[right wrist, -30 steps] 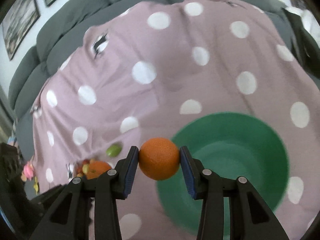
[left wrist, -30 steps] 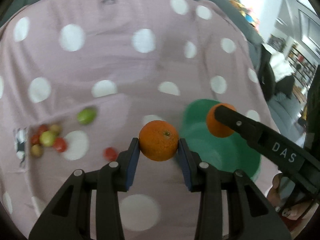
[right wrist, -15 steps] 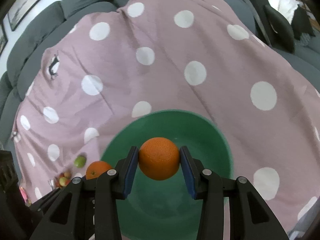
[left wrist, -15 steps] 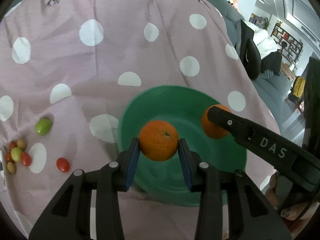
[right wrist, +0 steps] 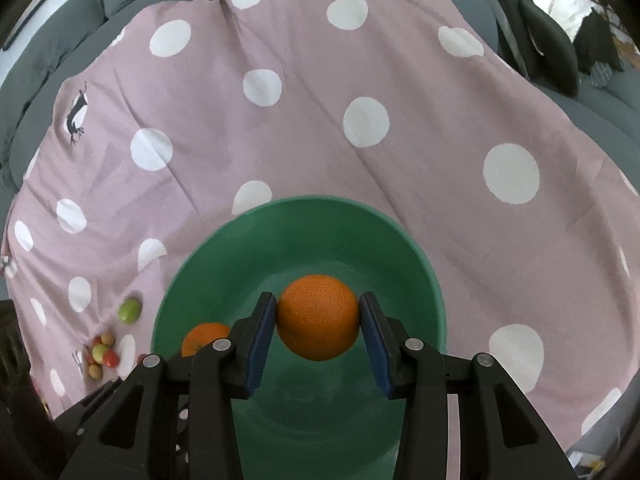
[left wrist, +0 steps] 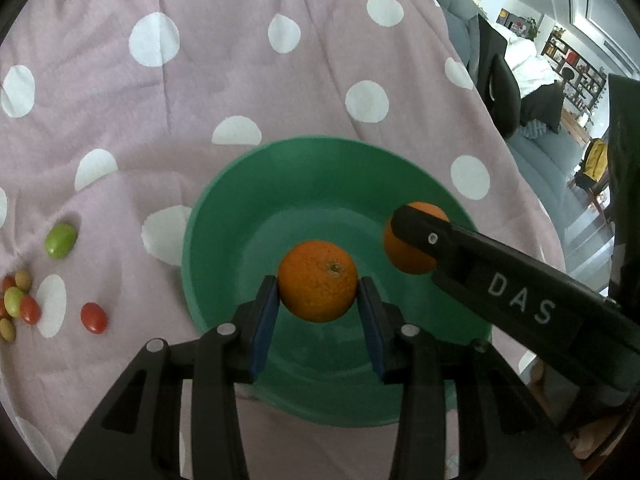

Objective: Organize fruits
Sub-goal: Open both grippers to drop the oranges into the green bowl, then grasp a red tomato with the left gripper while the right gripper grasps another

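My left gripper (left wrist: 317,296) is shut on an orange (left wrist: 317,280), held over the inside of a green bowl (left wrist: 224,216). My right gripper (right wrist: 318,322) is shut on a second orange (right wrist: 318,316), also over the green bowl (right wrist: 320,216). In the left wrist view the right gripper's finger (left wrist: 500,276) reaches in from the right with its orange (left wrist: 404,248) over the bowl's right side. The left gripper's orange (right wrist: 204,336) shows low at the left in the right wrist view. I see nothing lying in the bowl.
The bowl sits on a pink cloth with white dots (left wrist: 240,72) spread over a grey sofa (right wrist: 120,0). Left of the bowl lie a green fruit (left wrist: 60,240), a red one (left wrist: 94,318) and a cluster of several small fruits (left wrist: 16,304).
Both grippers carried their oranges from beside the bowl to over its inside. The bowl now fills the lower middle of both views, and the small fruits have slid to the left edge.
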A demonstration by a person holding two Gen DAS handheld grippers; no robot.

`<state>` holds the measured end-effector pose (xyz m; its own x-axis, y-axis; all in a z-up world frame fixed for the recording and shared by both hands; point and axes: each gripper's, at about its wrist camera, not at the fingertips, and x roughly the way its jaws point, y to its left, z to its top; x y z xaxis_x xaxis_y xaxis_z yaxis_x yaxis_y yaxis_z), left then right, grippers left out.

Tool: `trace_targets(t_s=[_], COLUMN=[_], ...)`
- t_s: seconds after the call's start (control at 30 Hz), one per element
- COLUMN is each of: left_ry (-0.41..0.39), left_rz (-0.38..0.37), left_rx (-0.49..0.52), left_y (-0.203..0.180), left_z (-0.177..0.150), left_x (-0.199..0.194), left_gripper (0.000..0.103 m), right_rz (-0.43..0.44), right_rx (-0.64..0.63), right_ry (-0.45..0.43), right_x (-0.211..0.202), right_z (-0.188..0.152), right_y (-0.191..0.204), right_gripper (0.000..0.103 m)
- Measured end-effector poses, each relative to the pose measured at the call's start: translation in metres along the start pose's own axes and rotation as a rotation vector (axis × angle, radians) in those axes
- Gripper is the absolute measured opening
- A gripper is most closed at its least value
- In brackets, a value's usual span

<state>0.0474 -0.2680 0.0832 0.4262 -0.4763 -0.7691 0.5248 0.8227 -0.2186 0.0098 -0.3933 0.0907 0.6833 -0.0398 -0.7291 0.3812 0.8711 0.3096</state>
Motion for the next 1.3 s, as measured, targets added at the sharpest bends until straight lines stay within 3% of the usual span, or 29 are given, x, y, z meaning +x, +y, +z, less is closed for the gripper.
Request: trace_targets(t_s=[0.13,0.23,0.47,0.63,0.93,1.13,1.3], left_ry=[-0.001,-0.031,-0.077,-0.107,-0.114,-0.135,-0.119], left_rz=[-0.042,-0.029,0.046,0.156,0.265,0.266,0.253], left_rx=[-0.022,-0.021,-0.053,-0.095,-0.209,-0.357,-0.398], left_y=[0.003,0.005,0.034,0.069,0.137,0.197,0.222], left_z=[-0.001,-0.002,-0.011,-0.022,-0.048,-0.056,-0.058], left_x=[-0.007,-0.020,-0.050,-0.073,-0.106,-0.118,-0.109], left_gripper=[0.045,0.054,0.059,0.066,0.067,0.065,0.063], right_rz=[0.012,0.010,0.023,0.046,0.101,0.167,0.202], right_rx=[0.012,0.006,-0.027,-0.073,-0.216,-0.353,-0.505], right_ry=[-0.010,-0.019,-0.047,-0.068,-0.075,-0.028,0.056], right_x=[-0.004,-0.006,-0.013,-0.019,-0.025,-0.015,0.008], right_z=[0.002,0.003,0.004,0.001,-0.013,-0.032,-0.058], right_y=[0.000,0.004,0.018,0.037,0.090,0.145,0.193], right_gripper=[0.049,0.052,0.052,0.052,0.052,0.052,0.052])
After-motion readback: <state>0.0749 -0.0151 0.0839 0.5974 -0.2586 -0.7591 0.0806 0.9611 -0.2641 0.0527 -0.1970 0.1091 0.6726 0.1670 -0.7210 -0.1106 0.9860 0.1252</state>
